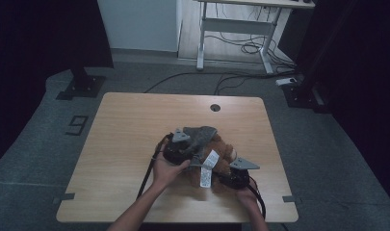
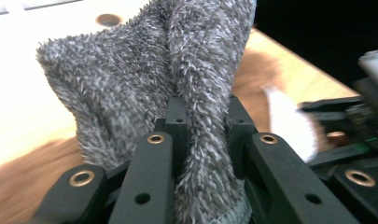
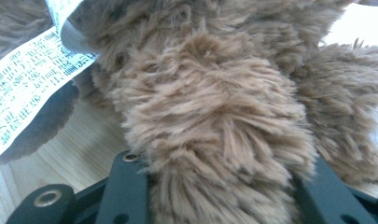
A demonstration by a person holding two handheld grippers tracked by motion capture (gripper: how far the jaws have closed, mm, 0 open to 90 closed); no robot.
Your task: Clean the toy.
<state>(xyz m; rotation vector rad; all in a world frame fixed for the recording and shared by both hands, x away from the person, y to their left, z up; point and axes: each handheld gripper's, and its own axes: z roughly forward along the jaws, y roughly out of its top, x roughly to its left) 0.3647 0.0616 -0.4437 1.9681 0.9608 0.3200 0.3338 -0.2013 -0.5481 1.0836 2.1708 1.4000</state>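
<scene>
Fuzzy grey knit cloth [image 2: 130, 79], shaggy brown plush toy [image 3: 210, 107] w/ printed paper-like tag [image 3: 23, 88], matt black plastic jaws, pale smooth wood-grain table [image 1: 125, 125].

The stuffed toy [image 1: 222, 155] lay on the table [image 1: 125, 139], toward its near edge — the sock [image 1: 200, 134] draped over its far left side, the label [image 1: 208, 168] hanging at its front. The left gripper [image 1: 192, 144] sat left of the toy, the right gripper [image 1: 229, 174] at its near right.
</scene>
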